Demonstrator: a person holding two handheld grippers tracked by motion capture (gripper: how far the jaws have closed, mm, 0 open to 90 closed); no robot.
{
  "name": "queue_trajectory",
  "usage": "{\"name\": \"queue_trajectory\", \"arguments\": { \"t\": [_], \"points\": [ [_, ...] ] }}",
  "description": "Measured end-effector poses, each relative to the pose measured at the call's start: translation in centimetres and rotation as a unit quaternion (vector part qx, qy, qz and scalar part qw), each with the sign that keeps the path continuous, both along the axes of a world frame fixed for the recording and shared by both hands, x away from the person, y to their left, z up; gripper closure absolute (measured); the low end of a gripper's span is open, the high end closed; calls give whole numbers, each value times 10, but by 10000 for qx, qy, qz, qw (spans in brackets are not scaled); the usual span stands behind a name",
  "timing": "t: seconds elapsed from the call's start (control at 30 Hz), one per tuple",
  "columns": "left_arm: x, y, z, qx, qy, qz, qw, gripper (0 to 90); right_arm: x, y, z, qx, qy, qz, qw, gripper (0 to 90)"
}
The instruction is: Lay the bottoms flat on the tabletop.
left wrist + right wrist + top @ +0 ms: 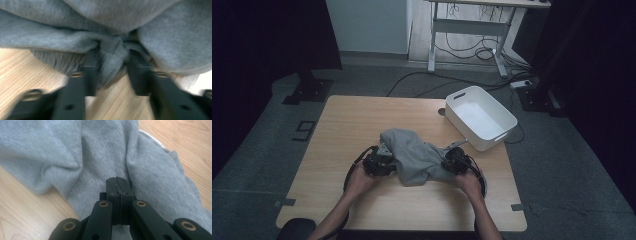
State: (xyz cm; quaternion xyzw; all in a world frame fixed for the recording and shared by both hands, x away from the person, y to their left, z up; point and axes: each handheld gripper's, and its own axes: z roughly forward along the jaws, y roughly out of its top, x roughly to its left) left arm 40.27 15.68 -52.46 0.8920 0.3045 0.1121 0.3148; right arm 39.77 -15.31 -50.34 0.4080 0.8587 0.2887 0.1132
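Note:
A crumpled grey sweatshirt-like cloth [414,155] lies in the middle of the wooden table [352,125]. My left gripper [379,162] sits at the cloth's left edge. In the left gripper view its jaws stand a little apart, squeezing a gathered fold of the cloth [112,60] just above the wood. My right gripper [455,161] is at the cloth's right edge. In the right gripper view its jaws [117,185] are pressed fully together, lying over the cloth [100,152], and no fabric shows between them.
A white plastic bin [499,112] with handle cut-outs stands at the table's far right corner, its inside bare. Beyond the table are a desk frame [467,27] and cables [472,50] on the floor. Bare wood lies to the left and near the front edge.

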Motion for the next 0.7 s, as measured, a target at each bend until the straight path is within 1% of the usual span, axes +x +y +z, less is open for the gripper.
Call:
{"name": "queue_trajectory", "arguments": {
  "t": [0.03,0.07,0.1,0.13,0.17,0.2,0.23,0.27,0.3,0.33,0.37,0.4,0.43,0.47,0.5,0.53,0.57,0.63,0.67,0.7],
  "points": [
    [0,1,3,47,-60,-22,10000,744,0,-1,0,2,9,9,10000,888],
    [0,2,7,157,-214,16,9996,829,-1,-2,0,17,25,14,10000,874],
    [1,6,13,153,-322,112,9993,842,-1,-4,0,8,29,22,10000,853],
    [4,11,17,69,-365,233,9990,844,-2,-5,0,9,34,27,10000,820],
    [6,15,20,42,-398,335,9986,841,-2,-7,1,41,52,23,10000,803],
    [10,20,23,40,-404,440,9982,826,-3,-8,2,63,57,35,10000,787],
    [12,26,27,43,-440,549,9975,793,-4,-9,3,114,60,38,9999,747],
    [12,30,30,-37,-451,583,9973,680,-6,-10,4,121,44,57,9999,694],
    [12,33,33,-180,-406,551,9975,611,-8,-10,6,124,48,76,9999,668],
    [10,36,36,-431,-337,455,9975,567,-10,-10,7,134,37,106,9998,643],
    [7,37,39,-615,-341,344,9969,544,-11,-10,9,189,24,137,9997,617],
    [6,35,40,-671,-304,253,9970,506,-12,-9,10,276,31,182,9994,579],
    [6,31,40,-708,-176,111,9973,477,-12,-7,11,300,39,203,9993,557],
    [6,23,38,-640,-138,2,9979,448,-12,-3,13,298,14,257,9992,532],
    [6,18,36,-558,-144,-49,9983,430,-12,3,14,287,-17,325,9991,514],
    [7,10,32,-456,-126,-139,9988,430,-12,8,15,285,-34,363,9989,494],
    [8,1,27,-364,-96,-246,9990,447,-12,14,15,280,-56,420,9987,481],
    [9,-9,22,-204,-127,-339,9991,604,-12,28,17,264,-82,564,9980,460],
    [9,-13,21,-174,-99,-371,9991,747,-12,34,18,252,-120,616,9977,444],
    [8,-17,23,-245,-97,-432,9987,852,-12,39,19,270,-147,651,9974,430]
  ]
}}
